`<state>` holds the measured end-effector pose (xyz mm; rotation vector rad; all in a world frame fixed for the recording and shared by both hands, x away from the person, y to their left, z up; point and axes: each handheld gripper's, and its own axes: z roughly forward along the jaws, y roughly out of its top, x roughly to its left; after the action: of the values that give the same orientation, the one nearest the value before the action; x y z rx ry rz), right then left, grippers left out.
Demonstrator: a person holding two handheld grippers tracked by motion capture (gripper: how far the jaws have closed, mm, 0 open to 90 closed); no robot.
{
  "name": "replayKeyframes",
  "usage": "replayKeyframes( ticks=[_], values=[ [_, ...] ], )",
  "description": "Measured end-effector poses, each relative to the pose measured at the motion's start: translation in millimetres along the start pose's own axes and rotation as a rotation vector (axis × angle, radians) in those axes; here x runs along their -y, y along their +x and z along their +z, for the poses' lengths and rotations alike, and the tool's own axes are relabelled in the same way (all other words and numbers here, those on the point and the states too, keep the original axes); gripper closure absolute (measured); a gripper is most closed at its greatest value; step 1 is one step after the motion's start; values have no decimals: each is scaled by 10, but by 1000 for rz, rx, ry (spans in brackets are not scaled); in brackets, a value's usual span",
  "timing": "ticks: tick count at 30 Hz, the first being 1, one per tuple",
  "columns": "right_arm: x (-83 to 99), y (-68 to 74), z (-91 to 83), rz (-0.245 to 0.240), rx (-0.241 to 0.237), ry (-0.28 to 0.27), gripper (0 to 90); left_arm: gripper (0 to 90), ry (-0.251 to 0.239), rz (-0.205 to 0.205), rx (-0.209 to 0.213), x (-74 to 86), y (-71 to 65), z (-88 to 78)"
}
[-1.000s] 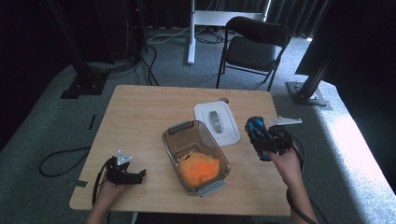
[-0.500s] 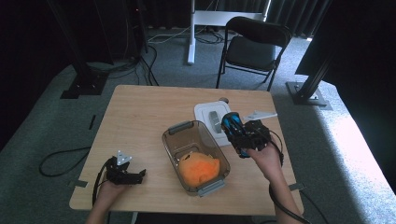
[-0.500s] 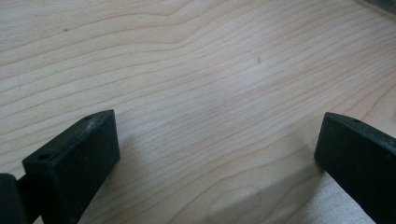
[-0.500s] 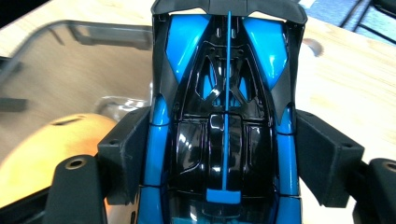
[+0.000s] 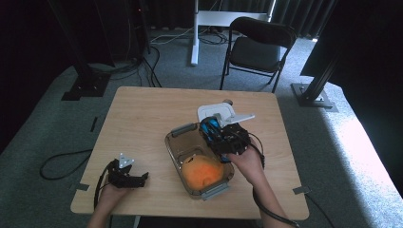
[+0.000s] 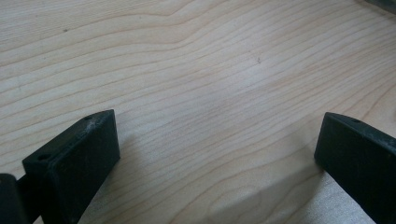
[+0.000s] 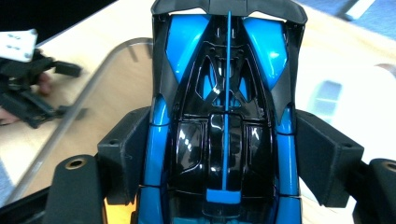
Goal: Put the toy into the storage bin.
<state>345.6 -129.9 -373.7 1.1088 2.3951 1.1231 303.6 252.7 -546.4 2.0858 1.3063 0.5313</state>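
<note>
Right gripper has carried toy car, pinched lengthwise between its fingers, leftward over container; left fingers spread, idle.

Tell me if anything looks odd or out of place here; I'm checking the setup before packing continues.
Nothing spilled or damaged. The white lid lies off the clear container, beside it on the table. The right gripper holds a blue toy car over the container, which holds something orange.

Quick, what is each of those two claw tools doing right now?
Left gripper: open, holding nothing.
Right gripper: shut on the blue and black toy car.
</note>
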Motion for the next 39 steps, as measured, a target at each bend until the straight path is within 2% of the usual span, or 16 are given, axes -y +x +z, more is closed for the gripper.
replayKeyframes(
  ticks=[6, 10, 16, 22, 24, 28, 30, 31, 32, 34, 37, 39],
  values=[
    [-26, 157, 145, -14, -40, 15, 255, 4, -1, 2, 0, 0, 1, 0],
    [-8, 199, 242, -9, -56, 33, 255, 4, -2, -2, 1, 1, -1, 1],
    [71, 174, 359, 14, -70, 73, 256, 4, -2, -1, 1, 1, 0, 2],
    [71, 200, 394, 21, -71, 87, 256, 4, -1, 0, 1, 0, 1, 1],
    [87, 209, 429, 19, -66, 105, 260, 4, -1, 0, 1, 0, 1, 0],
    [137, 182, 514, 46, -60, 137, 259, 4, -2, 1, 0, 1, 0, 2],
    [131, 180, 542, 30, -62, 170, 284, 4, -2, 1, 0, 1, 0, 2],
    [125, 180, 522, 35, -81, 151, 370, 4, -3, 0, 1, 2, 1, 2],
    [114, 175, 495, 47, -93, 127, 355, 4, -3, 1, 1, 1, 0, 2],
    [85, 178, 470, 42, -81, 128, 293, 4, -2, 1, 1, 1, 1, 1],
    [87, 151, 456, 54, -110, 115, 267, 4, -3, 1, 1, 2, 1, 1],
    [109, 118, 436, 65, -104, 102, 239, 4, -3, 0, 1, 2, 1, 1]
  ],
)
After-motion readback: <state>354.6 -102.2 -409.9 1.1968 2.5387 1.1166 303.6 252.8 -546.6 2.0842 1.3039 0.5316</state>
